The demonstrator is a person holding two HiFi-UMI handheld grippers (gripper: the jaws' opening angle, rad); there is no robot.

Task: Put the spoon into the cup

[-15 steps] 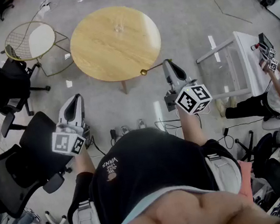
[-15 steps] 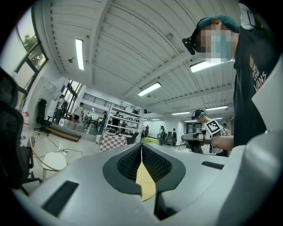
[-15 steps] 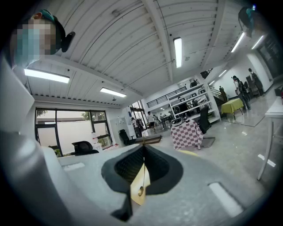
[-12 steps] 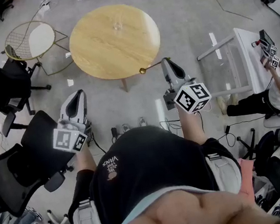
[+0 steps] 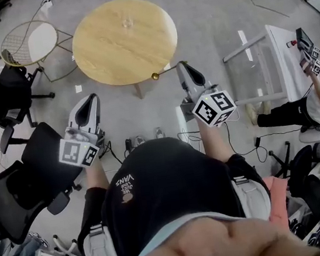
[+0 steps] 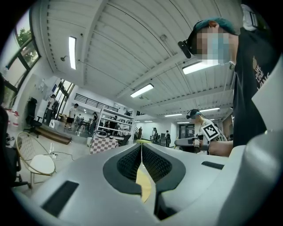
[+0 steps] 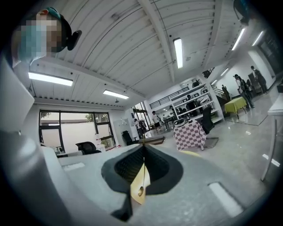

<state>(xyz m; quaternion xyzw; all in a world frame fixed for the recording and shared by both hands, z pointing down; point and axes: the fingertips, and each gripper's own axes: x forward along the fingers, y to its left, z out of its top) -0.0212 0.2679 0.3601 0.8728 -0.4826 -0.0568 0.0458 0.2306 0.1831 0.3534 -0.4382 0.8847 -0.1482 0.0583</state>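
Head view: spoon point(image 5: 161, 74) in right hand-held gripper point(image 5: 179, 66), at round table point(image 5: 113, 55)'s near edge.

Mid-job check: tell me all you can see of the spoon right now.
The slim gold-coloured metal spoon has a small rounded bowl and a thin straight handle. The right claw is shut on the handle's end, so the spoon juts to the left, bowl outermost. In the head view the bowl shows just off the near edge of the round wooden table, apart from the clear glass cup on it. Only the claw touches it.
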